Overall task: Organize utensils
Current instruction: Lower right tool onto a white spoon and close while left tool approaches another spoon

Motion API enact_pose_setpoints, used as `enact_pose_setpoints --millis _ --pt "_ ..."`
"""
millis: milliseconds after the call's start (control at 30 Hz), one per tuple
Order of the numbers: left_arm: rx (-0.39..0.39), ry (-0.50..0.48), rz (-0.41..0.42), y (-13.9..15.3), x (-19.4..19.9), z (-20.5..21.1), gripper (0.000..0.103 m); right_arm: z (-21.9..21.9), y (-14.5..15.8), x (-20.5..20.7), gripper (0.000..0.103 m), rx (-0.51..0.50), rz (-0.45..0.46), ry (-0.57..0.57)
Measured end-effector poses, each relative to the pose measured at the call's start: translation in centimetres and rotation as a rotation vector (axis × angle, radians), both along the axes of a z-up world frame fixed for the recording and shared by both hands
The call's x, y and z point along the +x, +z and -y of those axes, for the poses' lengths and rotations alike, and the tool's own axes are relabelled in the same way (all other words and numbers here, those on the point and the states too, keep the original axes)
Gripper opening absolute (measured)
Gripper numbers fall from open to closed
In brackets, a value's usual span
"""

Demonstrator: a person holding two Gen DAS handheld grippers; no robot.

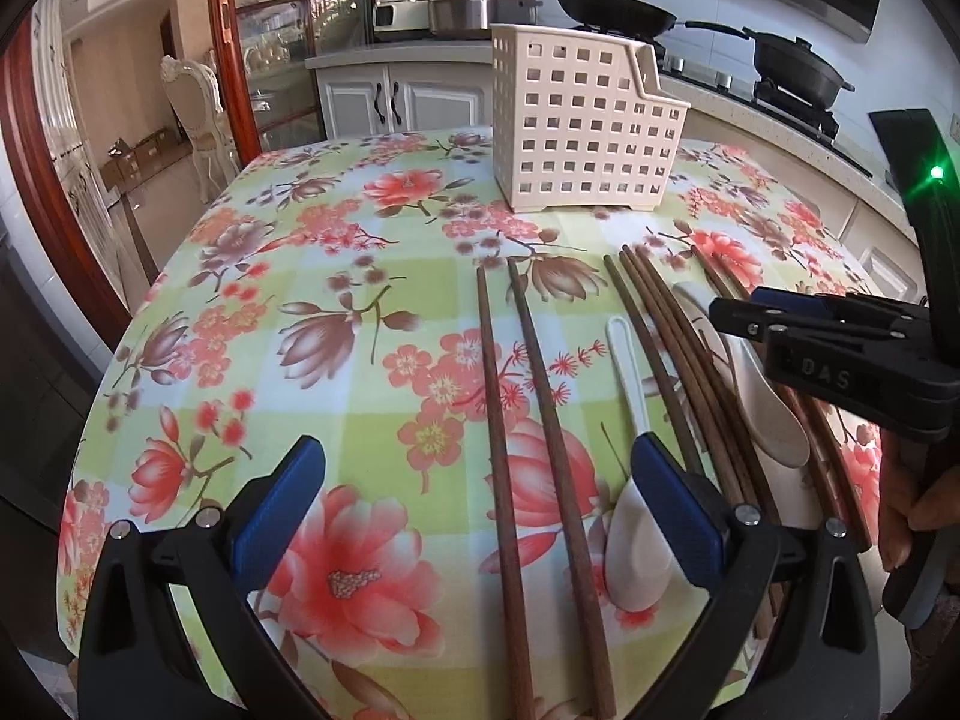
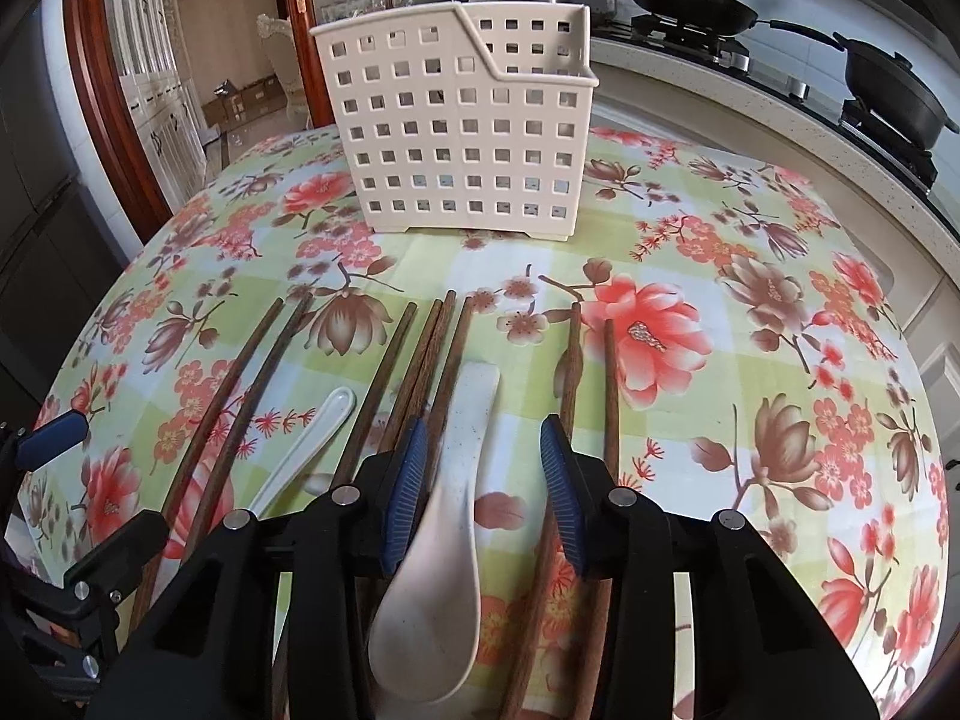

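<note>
A cream perforated utensil basket (image 1: pixel 585 126) stands upright at the far side of the flowered table; it also shows in the right wrist view (image 2: pixel 465 132). Several brown wooden chopsticks (image 1: pixel 510 450) lie side by side in front of it, with a small white spoon (image 1: pixel 630 534) and a larger cream spoon (image 2: pixel 444 516) among them. My left gripper (image 1: pixel 480 510) is open, low over two chopsticks, the small spoon just inside its right finger. My right gripper (image 2: pixel 483 486) is open with its fingers on either side of the larger spoon's handle.
The table (image 1: pixel 270 312) has a green and pink floral cloth and rounds off at the left. Behind it runs a kitchen counter (image 2: pixel 750 120) with a stove, black pans (image 1: pixel 798 69) and cookers. A wooden door frame (image 1: pixel 222 30) stands at the back left.
</note>
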State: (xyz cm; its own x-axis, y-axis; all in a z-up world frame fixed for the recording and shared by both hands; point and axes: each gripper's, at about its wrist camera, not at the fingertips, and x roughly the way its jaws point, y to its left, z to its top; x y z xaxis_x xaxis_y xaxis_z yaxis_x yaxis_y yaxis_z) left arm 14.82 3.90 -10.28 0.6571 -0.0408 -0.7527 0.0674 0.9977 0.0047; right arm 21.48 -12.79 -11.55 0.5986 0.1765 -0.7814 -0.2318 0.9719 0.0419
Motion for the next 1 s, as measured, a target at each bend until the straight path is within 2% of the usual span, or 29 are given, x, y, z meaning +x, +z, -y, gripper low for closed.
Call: enact_pose_setpoints --millis 200,433,667,767,900,1000 --pt "-0.014 -0.057 0.013 0.1 0.4 1.2 0.099 -0.6 -0.9 1.1 0.034 -0.021 -0.029 -0.003" --pt "-0.089 -0.048 -0.068 -0.4 1.8 0.9 0.098 -0.9 -0.9 1.9 0.032 -0.033 -0.041 0.004" --pt "-0.075 -0.069 -0.101 -0.3 2.9 1.5 0.098 -0.5 -1.4 2.5 0.018 -0.029 -0.067 0.007" --pt "-0.053 -0.102 -0.106 -0.1 3.2 2.6 0.090 -0.4 -1.2 2.3 0.015 -0.014 -0.056 0.016" --pt "-0.017 -0.164 -0.125 -0.2 4.1 4.5 0.086 0.0 -0.7 2.1 0.015 0.016 -0.043 0.016" --pt "-0.003 -0.191 -0.158 -0.6 5.2 5.5 0.076 0.2 -0.7 2.1 0.015 0.029 -0.046 0.018"
